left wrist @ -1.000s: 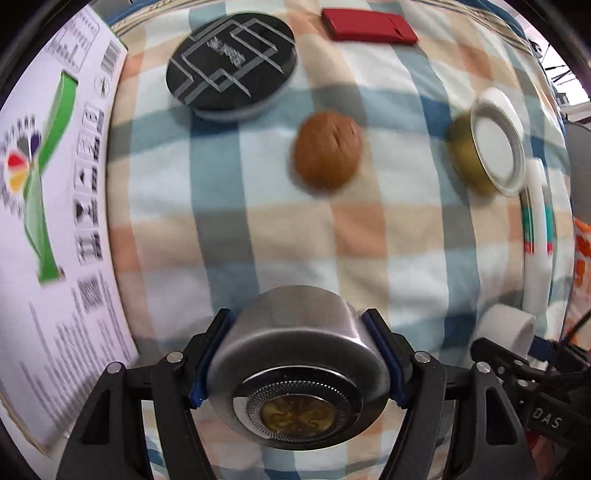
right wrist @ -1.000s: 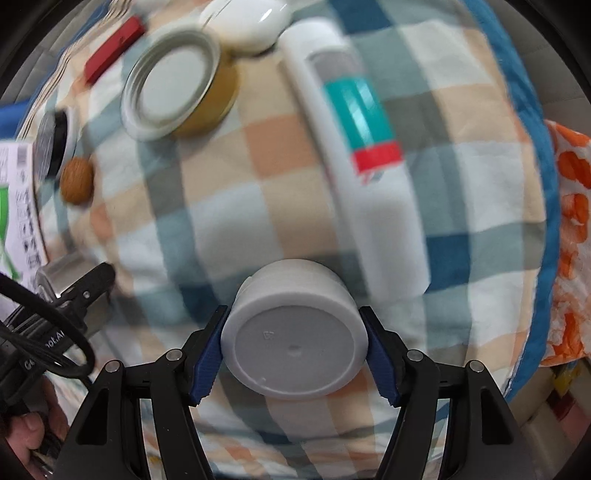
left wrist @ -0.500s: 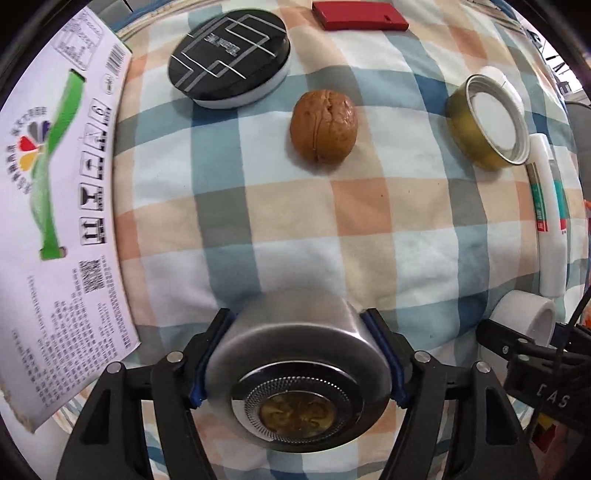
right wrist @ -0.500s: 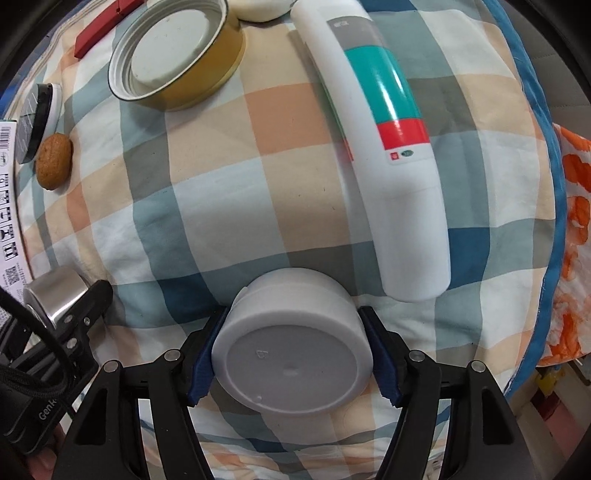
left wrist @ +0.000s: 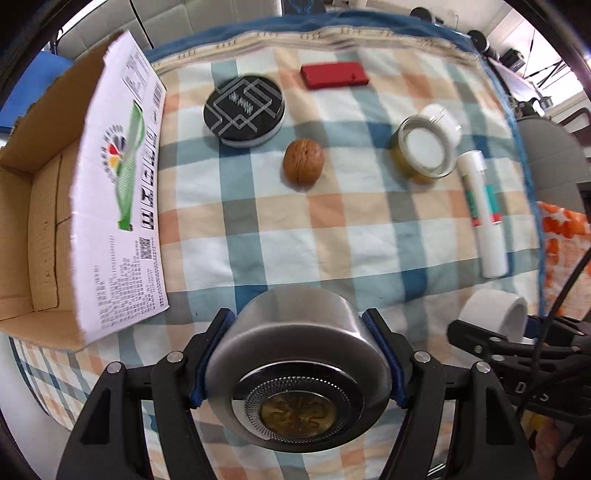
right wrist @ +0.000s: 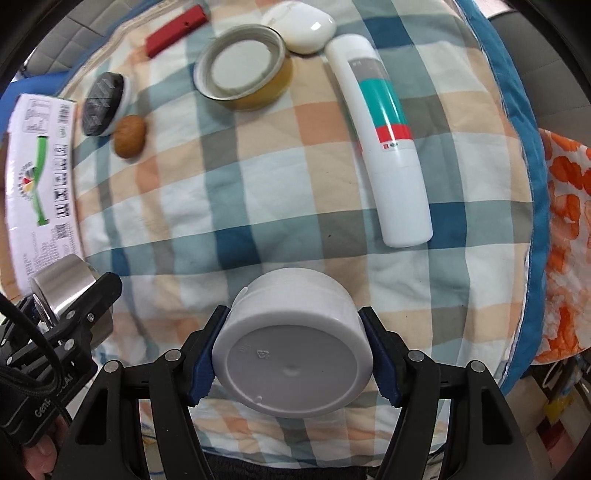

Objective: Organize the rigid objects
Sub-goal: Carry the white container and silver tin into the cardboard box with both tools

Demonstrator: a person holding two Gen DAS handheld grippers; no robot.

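My left gripper point(left wrist: 295, 354) is shut on a silver metal canister point(left wrist: 295, 343) with a mesh-ringed gold end, held above the checked cloth. My right gripper point(right wrist: 293, 354) is shut on a white plastic jar point(right wrist: 291, 339), held near the cloth's front edge. The jar shows at the right in the left wrist view point(left wrist: 495, 314), the canister at the left in the right wrist view point(right wrist: 64, 280). On the cloth lie a walnut point(left wrist: 303, 165), a black round tin point(left wrist: 243, 110), a red case point(left wrist: 334, 75), a gold tin point(left wrist: 423, 153) and a white tube point(left wrist: 484, 218).
An open cardboard box point(left wrist: 44, 206) with a white printed flap point(left wrist: 122, 192) stands at the cloth's left side. A white oval case point(right wrist: 303, 27) lies behind the gold tin point(right wrist: 243, 74). Orange-patterned fabric point(right wrist: 565, 258) hangs off the right edge.
Both grippers have risen and drawn back with their objects. More of the cloth and the box's inside now show. The objects on the cloth have not moved.
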